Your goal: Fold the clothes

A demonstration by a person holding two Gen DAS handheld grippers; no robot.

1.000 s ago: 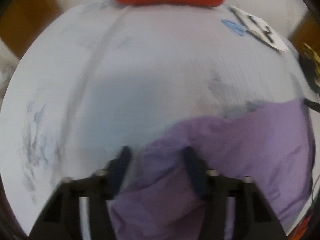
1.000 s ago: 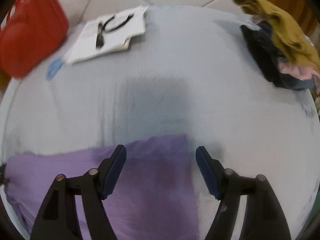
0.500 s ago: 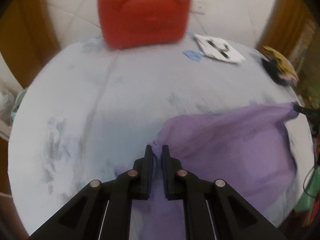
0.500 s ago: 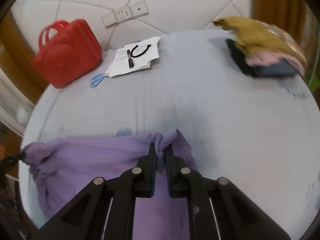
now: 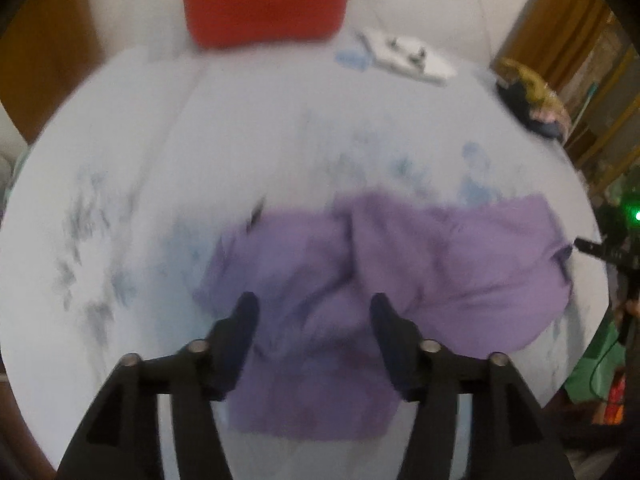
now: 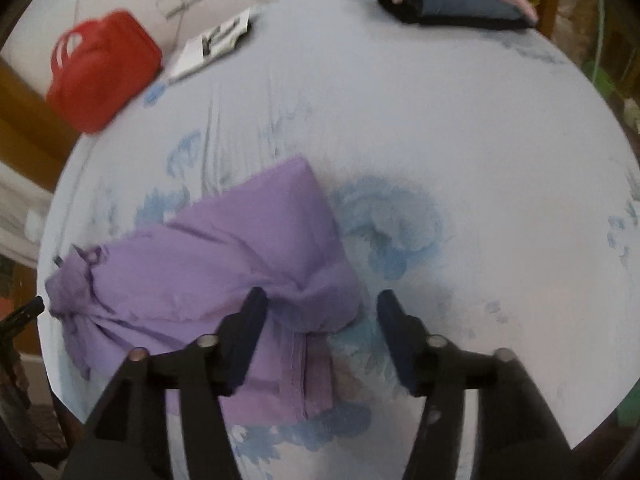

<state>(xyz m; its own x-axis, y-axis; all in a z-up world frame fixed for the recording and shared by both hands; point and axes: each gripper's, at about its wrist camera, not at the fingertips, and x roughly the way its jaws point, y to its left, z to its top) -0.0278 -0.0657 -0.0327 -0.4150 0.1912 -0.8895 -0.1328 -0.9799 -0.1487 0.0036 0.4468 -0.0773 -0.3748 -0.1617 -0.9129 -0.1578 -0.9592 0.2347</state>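
Left wrist view shows the left gripper (image 5: pixel 314 312) with its fingers spread wide and holding nothing, poised over the purple garment (image 5: pixel 400 280), which lies rumpled and doubled over on the pale floral sheet (image 5: pixel 280 140). The right gripper (image 6: pixel 322 312) is likewise parted and empty above the garment's right end. A red bag (image 6: pixel 102 72), papers (image 6: pixel 212 46) and a clothes pile (image 6: pixel 452 0) sit along the far edge.

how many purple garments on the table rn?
1: the purple garment, bunched at the near edge of the table below both open grippers. The far pile of clothes could hide more.
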